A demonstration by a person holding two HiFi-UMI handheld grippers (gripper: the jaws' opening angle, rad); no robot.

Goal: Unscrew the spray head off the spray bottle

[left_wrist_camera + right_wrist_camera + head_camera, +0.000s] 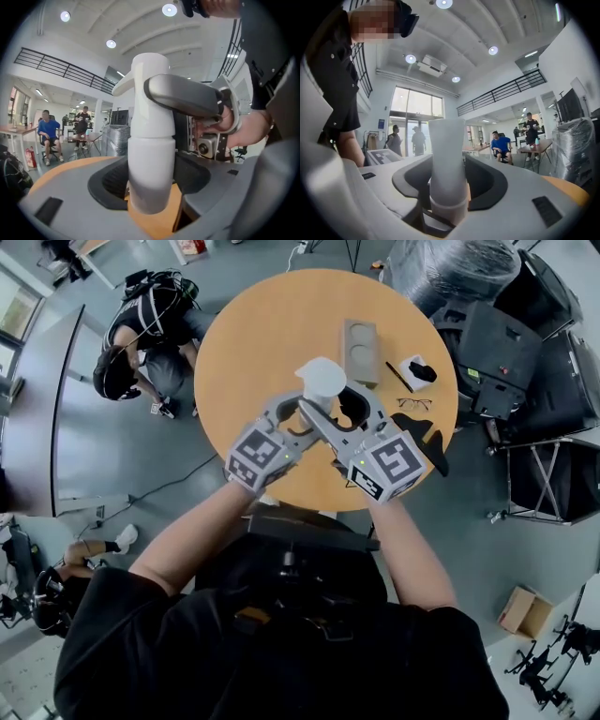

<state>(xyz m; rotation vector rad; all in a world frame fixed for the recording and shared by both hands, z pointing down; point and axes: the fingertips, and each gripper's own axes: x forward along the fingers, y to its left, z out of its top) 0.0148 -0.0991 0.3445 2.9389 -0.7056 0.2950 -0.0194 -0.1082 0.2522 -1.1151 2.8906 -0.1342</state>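
White spray bottle (151, 159) at centre of round bench (253, 343), base hidden, left hand-held gripper (150, 187) from 7 o'clock clamped on body, right hand-held gripper (449, 185) from 5 o'clock closed around spray head (147, 65), nozzle obscured.

A white plastic spray bottle (151, 173) stands upright over the edge of a round wooden table, its spray head (149, 93) still screwed on. The body is a smooth, plain cylinder with rounded shoulders and no label showing. The head, the same white, rises as a narrower column with a flat top and a short nozzle jutting to one side. The left gripper (150, 187) clasps the body low down between its dark pads, while the right gripper (449, 187) clamps the head from the opposite side. Whether the base touches the tabletop cannot be told.
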